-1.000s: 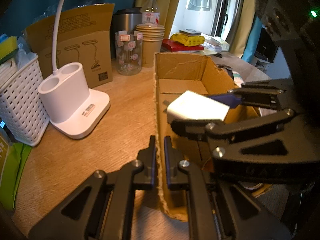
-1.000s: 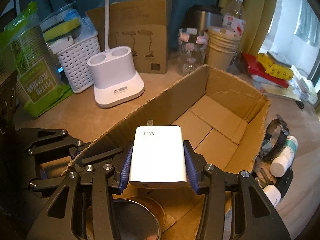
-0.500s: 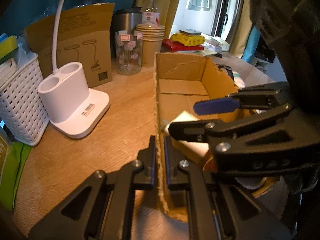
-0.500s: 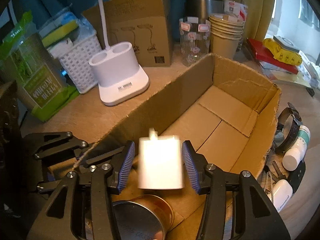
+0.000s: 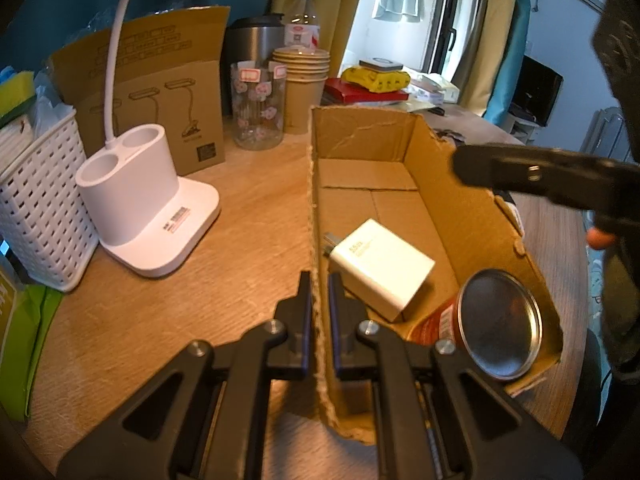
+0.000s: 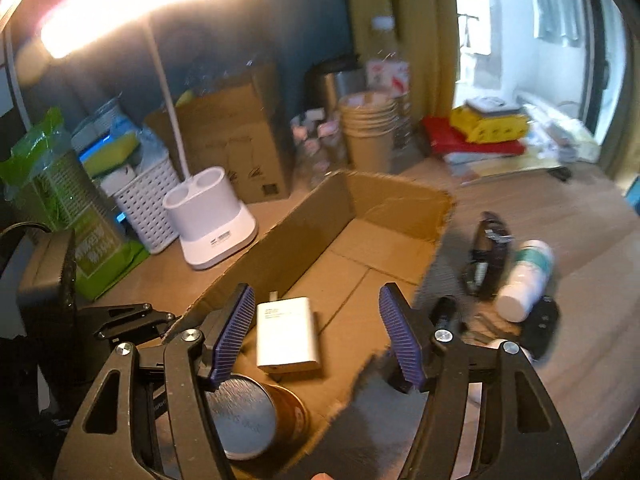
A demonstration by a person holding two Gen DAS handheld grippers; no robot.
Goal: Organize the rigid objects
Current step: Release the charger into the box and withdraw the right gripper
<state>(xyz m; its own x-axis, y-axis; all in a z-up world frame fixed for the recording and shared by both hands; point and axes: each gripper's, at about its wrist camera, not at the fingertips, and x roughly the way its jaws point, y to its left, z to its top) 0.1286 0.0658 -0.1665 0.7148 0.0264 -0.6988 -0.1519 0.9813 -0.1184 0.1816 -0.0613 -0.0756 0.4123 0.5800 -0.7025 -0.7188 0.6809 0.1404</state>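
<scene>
At the far left a white slotted basket is standing on the wooden table, with a green packet beside it. Just right of the basket a white desk-lamp base with two round wells is sitting in front of a brown lamp carton. Behind, a patterned glass jar and a stack of paper cups are standing side by side.

The left gripper is pinching the near left wall of the open cardboard box, its jaws nearly together with the cardboard edge between them. Inside the box the white charger is lying flat on the floor near that wall, and a metal can is lying on its side just beside it in the near corner.

The right gripper is hovering above the box with nothing between its blue pads; its jaws have just been opening and are standing wide, the charger lying free below them. Right of the box, a dark watch and a white bottle are lying on the table.
</scene>
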